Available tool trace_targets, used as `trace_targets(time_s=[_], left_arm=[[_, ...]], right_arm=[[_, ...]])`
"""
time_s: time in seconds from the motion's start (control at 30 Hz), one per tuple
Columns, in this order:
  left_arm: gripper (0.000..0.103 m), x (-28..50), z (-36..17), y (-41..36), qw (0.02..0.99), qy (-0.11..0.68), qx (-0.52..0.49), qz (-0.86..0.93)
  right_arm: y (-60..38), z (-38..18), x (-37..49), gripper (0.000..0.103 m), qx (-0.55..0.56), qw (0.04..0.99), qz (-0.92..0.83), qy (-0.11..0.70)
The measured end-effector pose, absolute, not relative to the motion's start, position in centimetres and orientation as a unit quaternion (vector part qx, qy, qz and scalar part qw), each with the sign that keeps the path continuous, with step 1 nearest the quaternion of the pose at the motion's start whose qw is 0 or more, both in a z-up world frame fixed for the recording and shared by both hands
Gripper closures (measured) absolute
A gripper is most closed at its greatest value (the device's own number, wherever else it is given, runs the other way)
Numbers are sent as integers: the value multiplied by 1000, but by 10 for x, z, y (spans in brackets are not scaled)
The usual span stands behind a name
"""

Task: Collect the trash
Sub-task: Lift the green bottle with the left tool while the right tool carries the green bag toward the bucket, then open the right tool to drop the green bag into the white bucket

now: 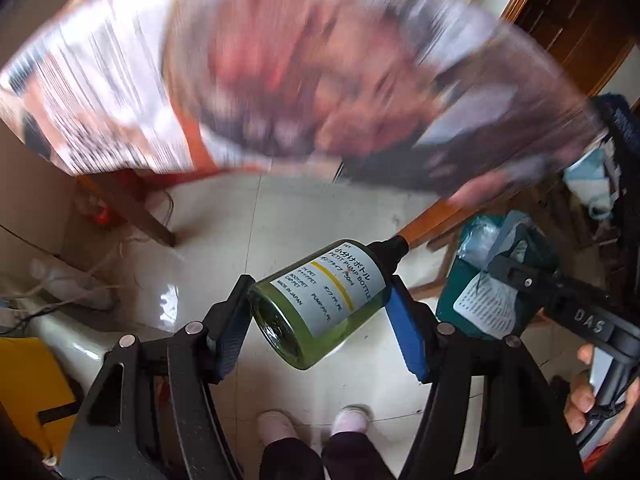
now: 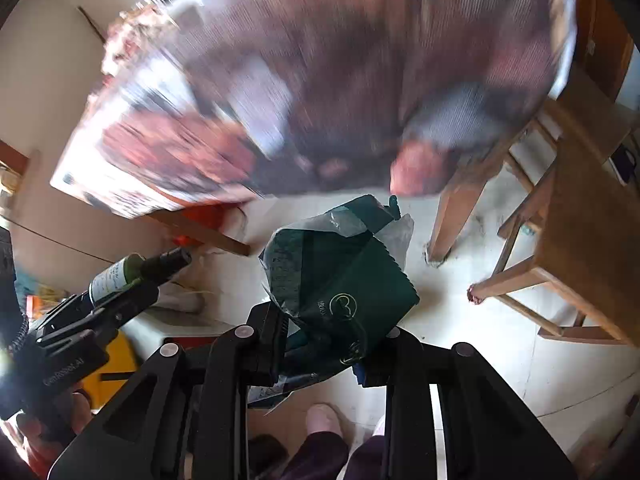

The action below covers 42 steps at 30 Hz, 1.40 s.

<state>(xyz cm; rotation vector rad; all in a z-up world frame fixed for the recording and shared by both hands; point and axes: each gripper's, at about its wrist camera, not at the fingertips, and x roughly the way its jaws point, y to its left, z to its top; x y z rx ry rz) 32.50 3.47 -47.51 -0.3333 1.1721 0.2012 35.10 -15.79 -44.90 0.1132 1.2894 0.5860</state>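
The left hand-held gripper (image 1: 318, 320) pinches a small green pump bottle (image 1: 320, 304) across its body between blue pads, the bottle tilted with its black pump top pointing away. The right hand-held gripper (image 2: 320, 344) is clamped on a crumpled dark green wrapper (image 2: 340, 276) with clear plastic at its top. Both are held in the air over the pale tiled floor (image 1: 280, 216), in front of the near edge of a table (image 2: 304, 80) covered with blurred printed paper. The person's slippered feet (image 1: 312, 420) stand below, and a wooden stool (image 2: 576, 240) is at the right.
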Motion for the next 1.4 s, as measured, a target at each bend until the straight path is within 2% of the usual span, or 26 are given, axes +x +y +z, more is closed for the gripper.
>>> trace_targets(time_s=[0.3,0.53,0.6,0.63,0.67,0.73,1.17,1.23,1.3,1.4], left_arm=[[38,306,-641,64,777,597,-162,116],[38,285,-710,82,760,605,-190,141],[38,283,-722,83,757,605,-201,143],[38,284,-727,84,756,606,-204,144],[38,284,-731,82,754,606,-207,146],[38,286,-737,79,752,608,-208,148],[38,325,-772,42,720,654,-200,118],[37,328,-779,39,697,672,-229,105],[37,325,-773,40,689,668,-267,85],[37,320,-748,32,706,664,-232,88]], right_arm=[[-118,-605,346,79,38,726,267,633],[-91,-697,335,79,21,704,268,658],[-84,-710,335,74,18,696,266,667],[-83,-719,333,66,18,686,266,677],[-80,-722,332,54,16,680,267,683],[-80,-729,327,47,16,668,273,692],[-129,-701,316,47,36,705,188,683],[-132,-692,321,47,33,712,185,677],[-134,-680,324,47,28,718,186,670],[-135,-661,326,47,29,728,190,658]])
